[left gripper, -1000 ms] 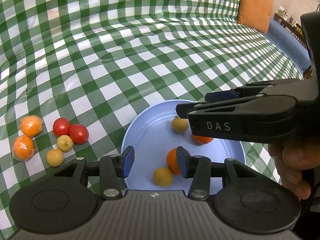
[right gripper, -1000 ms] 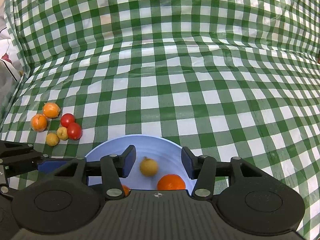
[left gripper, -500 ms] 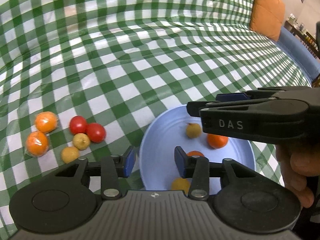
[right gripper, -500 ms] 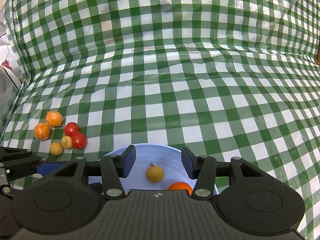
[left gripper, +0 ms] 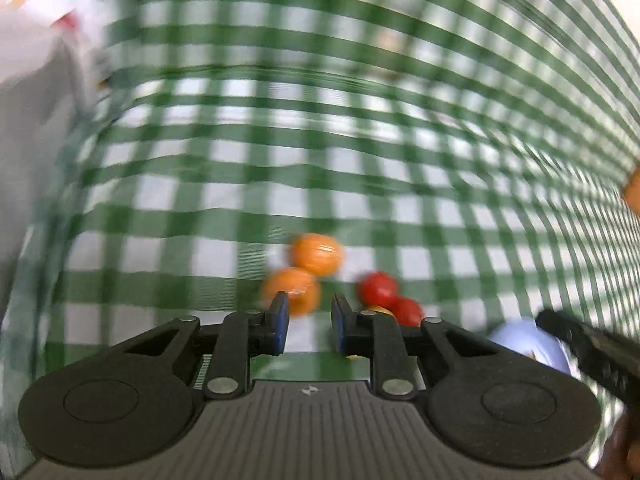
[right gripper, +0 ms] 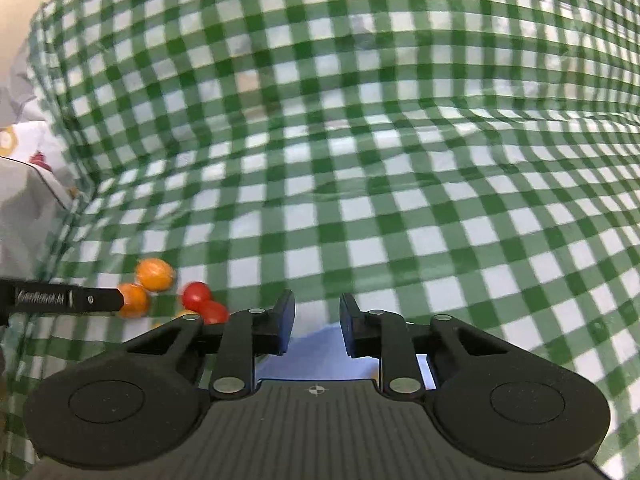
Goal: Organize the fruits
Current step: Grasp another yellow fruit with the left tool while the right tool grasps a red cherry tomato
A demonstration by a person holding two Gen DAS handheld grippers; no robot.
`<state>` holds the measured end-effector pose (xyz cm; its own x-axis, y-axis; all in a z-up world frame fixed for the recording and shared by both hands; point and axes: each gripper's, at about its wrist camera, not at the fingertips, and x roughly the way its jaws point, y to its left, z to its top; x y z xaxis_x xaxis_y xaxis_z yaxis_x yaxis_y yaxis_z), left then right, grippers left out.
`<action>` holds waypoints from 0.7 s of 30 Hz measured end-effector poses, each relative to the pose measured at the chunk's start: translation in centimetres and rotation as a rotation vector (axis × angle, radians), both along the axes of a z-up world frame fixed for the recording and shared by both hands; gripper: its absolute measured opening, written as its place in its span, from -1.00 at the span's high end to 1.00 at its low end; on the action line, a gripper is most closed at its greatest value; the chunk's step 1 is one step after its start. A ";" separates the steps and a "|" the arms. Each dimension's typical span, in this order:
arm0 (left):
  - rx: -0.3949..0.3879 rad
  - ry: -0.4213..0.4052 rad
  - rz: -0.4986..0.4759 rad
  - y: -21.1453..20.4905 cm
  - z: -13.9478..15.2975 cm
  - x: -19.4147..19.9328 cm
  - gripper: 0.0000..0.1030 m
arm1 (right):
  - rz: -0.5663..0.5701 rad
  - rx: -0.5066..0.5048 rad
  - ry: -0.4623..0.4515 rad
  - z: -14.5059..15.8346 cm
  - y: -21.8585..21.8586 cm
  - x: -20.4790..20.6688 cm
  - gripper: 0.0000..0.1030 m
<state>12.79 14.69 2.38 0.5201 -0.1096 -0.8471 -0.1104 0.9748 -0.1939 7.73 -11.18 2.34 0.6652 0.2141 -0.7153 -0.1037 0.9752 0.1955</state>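
Hovering over the green-checked desk [left gripper: 280,200], the left tongs [left gripper: 306,326] are seen with a narrow gap between the blue pads, nothing held. Just past the left pad a blurred orange [left gripper: 294,290] is seen, with a second orange [left gripper: 318,254] touching it behind. To the right two red tomatoes [left gripper: 378,290] lie together, a small yellow fruit [left gripper: 378,311] half hidden below them. Farther right, the right tongs [right gripper: 316,326] are likewise parted and empty, poised above the rim of the pale blue bowl [right gripper: 316,354].
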 end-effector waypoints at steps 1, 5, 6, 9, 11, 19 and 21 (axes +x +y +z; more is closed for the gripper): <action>-0.016 0.006 0.023 0.6 -0.1 0.1 0.52 | 0.007 0.012 -0.001 0.0 0.3 0.0 0.50; -0.055 0.027 0.038 1.5 -0.4 0.2 0.52 | 0.040 0.067 0.003 -0.6 1.9 0.2 0.49; -0.059 0.033 0.039 1.6 -0.5 0.2 0.51 | 0.045 0.072 0.007 -0.9 2.3 0.3 0.49; -0.053 0.046 0.035 1.3 -1.1 0.2 0.45 | 0.059 0.114 0.029 -2.3 3.3 0.7 0.48; -0.051 0.051 0.043 1.4 -1.4 0.3 0.42 | 0.054 0.123 0.063 -3.3 4.0 1.2 0.44; -0.062 0.066 0.071 1.8 -2.5 0.6 -0.13 | 0.101 0.131 0.034 -4.7 6.8 2.3 0.44; -0.068 0.071 0.077 1.9 -2.7 0.9 -0.18 | 0.104 0.109 0.044 -5.5 7.2 2.8 0.44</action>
<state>13.68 16.63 -0.37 0.4682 -0.1295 -0.8741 -0.2006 0.9478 -0.2479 10.52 -3.97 -3.13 0.6044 0.3578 -0.7118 -0.1917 0.9325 0.3060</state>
